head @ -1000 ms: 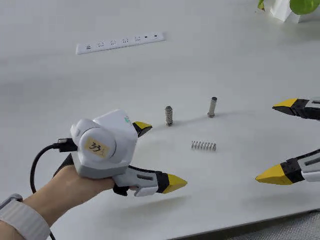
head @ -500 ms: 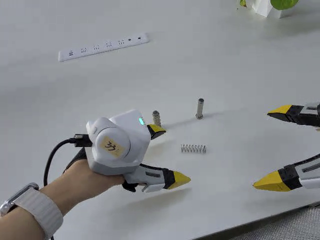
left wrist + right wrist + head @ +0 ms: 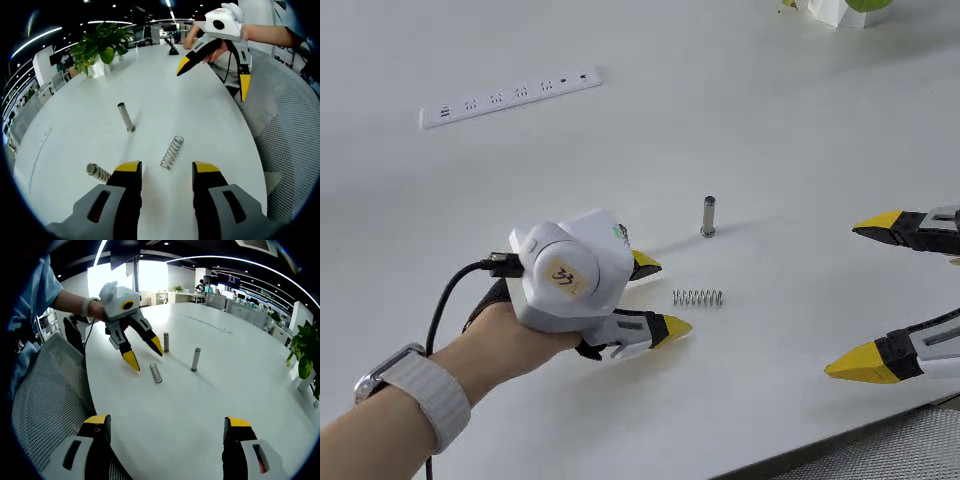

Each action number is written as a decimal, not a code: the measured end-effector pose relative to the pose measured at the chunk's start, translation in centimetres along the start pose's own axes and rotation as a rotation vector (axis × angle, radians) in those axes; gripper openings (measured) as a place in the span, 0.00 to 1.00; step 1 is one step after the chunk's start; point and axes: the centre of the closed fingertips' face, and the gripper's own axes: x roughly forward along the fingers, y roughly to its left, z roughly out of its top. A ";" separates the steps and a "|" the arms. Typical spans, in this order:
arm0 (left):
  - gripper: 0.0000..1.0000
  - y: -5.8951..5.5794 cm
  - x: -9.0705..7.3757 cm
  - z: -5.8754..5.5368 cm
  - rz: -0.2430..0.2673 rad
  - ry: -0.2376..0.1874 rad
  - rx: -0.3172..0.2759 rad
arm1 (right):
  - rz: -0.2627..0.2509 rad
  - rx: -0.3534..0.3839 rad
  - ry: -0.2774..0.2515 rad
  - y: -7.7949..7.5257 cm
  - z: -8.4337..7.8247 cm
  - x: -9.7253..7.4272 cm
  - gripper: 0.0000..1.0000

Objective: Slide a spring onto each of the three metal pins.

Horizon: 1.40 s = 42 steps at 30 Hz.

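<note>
1. As far as can be judged, the sprung pin [image 3: 166, 342] is done; the bare pin [image 3: 708, 216] is left.
2. The loose spring [image 3: 698, 297] is seen lying just ahead of the left gripper [image 3: 660, 296], its jaws spread and empty.
3. The right gripper [image 3: 860, 293] is held wide open, well apart.

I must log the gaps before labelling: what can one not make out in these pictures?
- Head view: the left gripper hides the spring-fitted pin.
- Left gripper view: its own jaw covers part of that pin.
- Head view: the right edge cuts off the right gripper, the top edge the plant pot.
</note>
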 end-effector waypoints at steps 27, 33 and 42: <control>0.13 -0.8 1.7 -0.5 -0.120 0.125 0.182 | -0.012 0.041 -0.016 0.4 -0.9 -0.4 0.91; 0.08 -0.6 1.9 -0.6 -0.133 0.141 0.162 | -0.016 0.045 -0.019 0.4 -0.9 -0.4 0.90; 0.07 -0.5 1.9 -0.7 -0.128 0.150 0.110 | -0.011 0.047 -0.017 0.6 -0.9 -0.1 0.90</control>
